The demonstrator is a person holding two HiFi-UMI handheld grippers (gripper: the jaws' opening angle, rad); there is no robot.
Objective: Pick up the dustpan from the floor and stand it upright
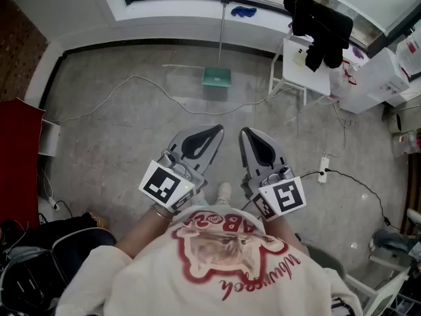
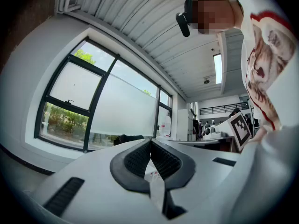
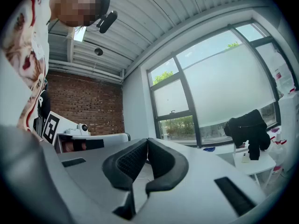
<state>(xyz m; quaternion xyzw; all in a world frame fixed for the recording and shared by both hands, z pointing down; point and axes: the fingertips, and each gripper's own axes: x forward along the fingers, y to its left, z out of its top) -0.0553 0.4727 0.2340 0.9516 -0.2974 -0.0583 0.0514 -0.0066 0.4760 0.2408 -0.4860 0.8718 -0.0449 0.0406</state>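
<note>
The green dustpan (image 1: pixel 216 77) is on the grey floor near the far wall, and its long thin handle (image 1: pixel 223 25) runs toward the window. Whether it lies flat or stands, I cannot tell from above. My left gripper (image 1: pixel 216 133) and right gripper (image 1: pixel 245 134) are held side by side close to my body, pointing level toward the dustpan and well short of it. In the left gripper view the left gripper (image 2: pixel 150 142) has its pads meeting at the tips with nothing between them. The right gripper (image 3: pixel 147 140) looks the same in its own view. The dustpan shows in neither gripper view.
A white cable (image 1: pixel 141 79) snakes over the floor in front of the dustpan. A white table (image 1: pixel 304 72) with a black jacket (image 1: pixel 322 22) stands at the right, with a power strip (image 1: pixel 323 168) and black cord nearby. A red panel (image 1: pixel 18 157) and a black bag (image 1: pixel 39 249) are at the left.
</note>
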